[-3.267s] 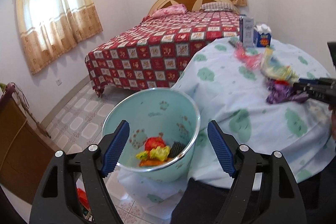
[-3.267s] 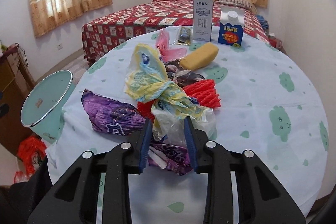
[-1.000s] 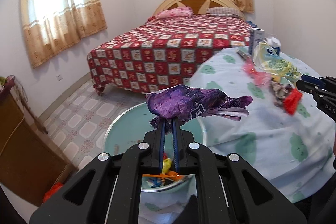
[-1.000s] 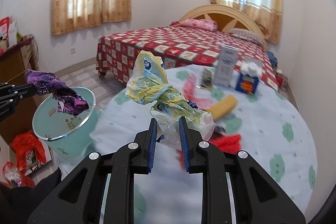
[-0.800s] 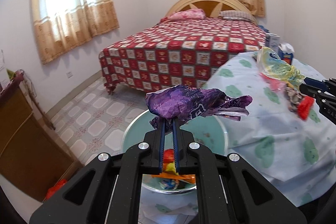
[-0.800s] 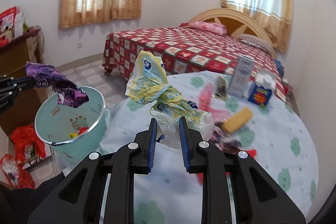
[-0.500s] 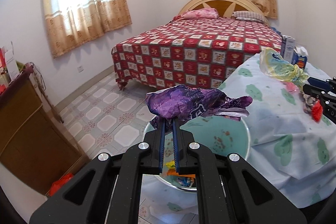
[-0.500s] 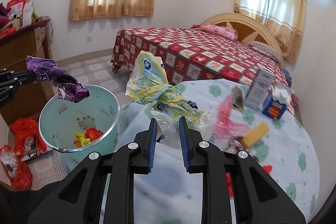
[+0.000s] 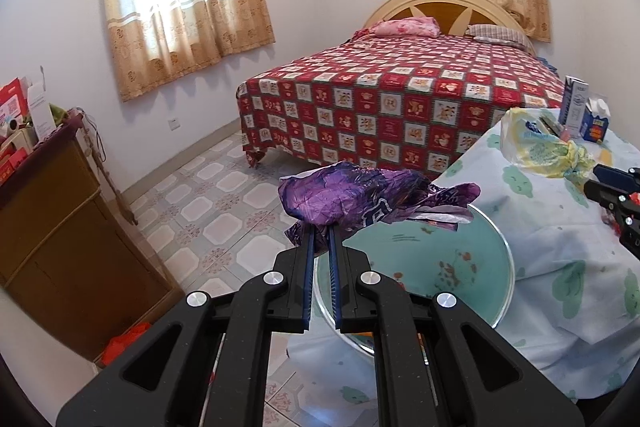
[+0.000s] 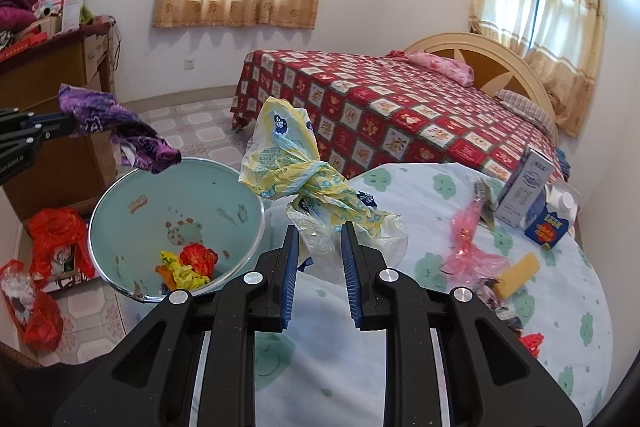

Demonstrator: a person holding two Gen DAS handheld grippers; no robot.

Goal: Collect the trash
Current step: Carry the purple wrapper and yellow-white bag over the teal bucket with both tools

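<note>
Left gripper (image 9: 320, 247): I have it clamped on the purple wrapper (image 9: 360, 199); pads nearly together with the crumpled foil pinched between them.
Purple wrapper position: held in the air over the near rim of the teal bin (image 10: 120, 203); in the right wrist view its loose end hangs just above the rim.
Right gripper (image 10: 320, 255): I have it gripping the yellow plastic bag (image 10: 288, 163) by its clear knotted end, blue pads pressing on both sides.
Yellow bag position: raised above the table edge (image 10: 440, 267), just beside the bin.
Bin contents: red, yellow and orange scraps (image 10: 188, 263) at the bottom.
Left on table: pink wrapper (image 10: 468, 247), yellow sponge-like block (image 10: 516, 275), two cartons (image 10: 532, 199).
</note>
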